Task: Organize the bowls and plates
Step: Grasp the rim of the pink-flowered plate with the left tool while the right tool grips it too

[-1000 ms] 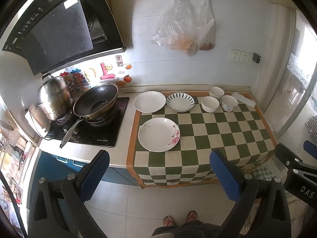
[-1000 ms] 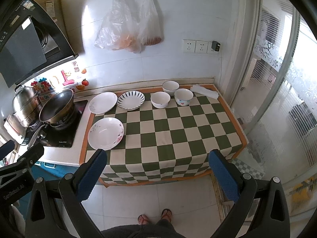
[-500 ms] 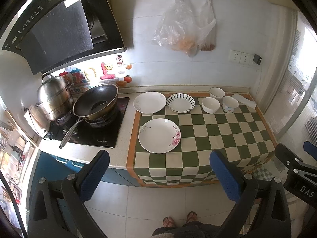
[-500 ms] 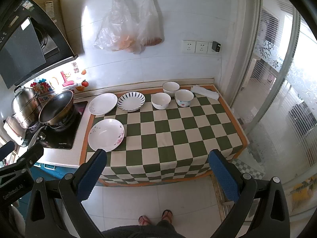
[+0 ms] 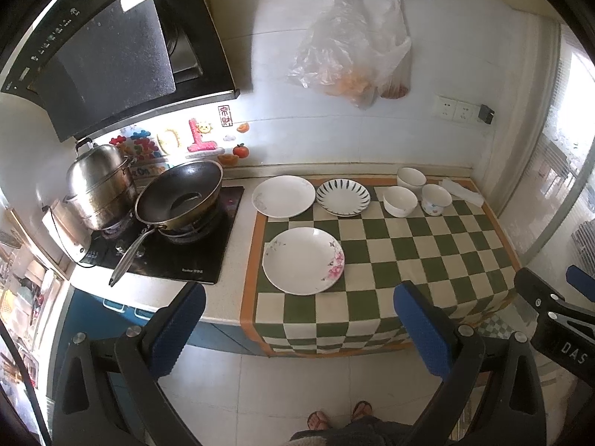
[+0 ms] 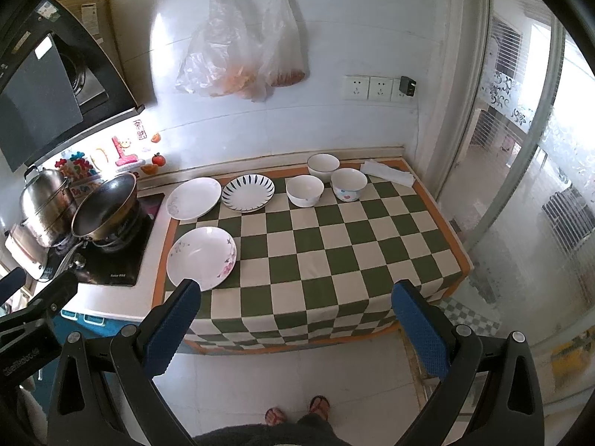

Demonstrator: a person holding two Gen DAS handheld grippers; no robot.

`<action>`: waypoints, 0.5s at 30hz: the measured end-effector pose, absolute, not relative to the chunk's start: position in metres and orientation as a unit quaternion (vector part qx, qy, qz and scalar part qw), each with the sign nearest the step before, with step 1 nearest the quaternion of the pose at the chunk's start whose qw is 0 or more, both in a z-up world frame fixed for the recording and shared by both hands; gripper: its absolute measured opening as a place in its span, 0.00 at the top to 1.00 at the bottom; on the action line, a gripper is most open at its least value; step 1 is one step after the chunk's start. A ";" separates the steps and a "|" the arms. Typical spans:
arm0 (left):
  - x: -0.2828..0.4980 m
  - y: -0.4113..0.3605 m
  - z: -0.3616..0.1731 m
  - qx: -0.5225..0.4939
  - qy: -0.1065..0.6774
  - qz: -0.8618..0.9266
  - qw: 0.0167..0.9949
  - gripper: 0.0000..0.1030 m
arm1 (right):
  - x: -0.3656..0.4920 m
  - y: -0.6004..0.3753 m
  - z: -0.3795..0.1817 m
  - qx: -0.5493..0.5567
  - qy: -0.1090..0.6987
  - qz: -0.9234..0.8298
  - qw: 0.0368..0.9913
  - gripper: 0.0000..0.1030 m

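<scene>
Checkered cloth [image 5: 401,245]: three plates [image 5: 303,260], three bowls [image 5: 399,200]

I hold my right gripper [image 6: 295,319] wide open above the worktop's [image 6: 334,245] front edge; three plates [image 6: 201,257] sit left, three bowls [image 6: 305,190] along the back edge.

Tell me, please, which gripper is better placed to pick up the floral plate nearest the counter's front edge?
Left gripper: the floral plate lies just ahead between its open fingers, whereas it sits off toward the right gripper's left finger.
</scene>
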State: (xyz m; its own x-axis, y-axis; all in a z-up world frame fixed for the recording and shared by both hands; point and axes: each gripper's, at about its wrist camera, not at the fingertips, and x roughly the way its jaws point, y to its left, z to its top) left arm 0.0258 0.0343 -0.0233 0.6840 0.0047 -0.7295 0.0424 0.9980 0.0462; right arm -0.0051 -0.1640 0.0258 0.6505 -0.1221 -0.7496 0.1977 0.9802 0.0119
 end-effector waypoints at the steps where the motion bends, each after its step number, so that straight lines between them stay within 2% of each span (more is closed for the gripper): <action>1: 0.032 0.037 -0.028 0.029 0.395 -0.007 0.918 0.00 | 0.000 -0.163 0.020 0.045 0.404 -0.085 0.910 0.00; 4: 0.053 0.044 -0.044 0.030 0.399 0.005 0.916 0.00 | 0.023 -0.158 -0.005 0.039 0.405 -0.062 0.911 0.00; 7: 0.086 0.053 -0.072 0.032 0.420 0.019 0.907 0.00 | 0.056 -0.156 -0.042 0.048 0.442 -0.041 0.895 0.00; 15: 0.191 0.088 -0.183 0.010 0.509 0.033 0.860 0.00 | 0.171 -0.144 -0.170 0.055 0.553 0.036 0.831 0.00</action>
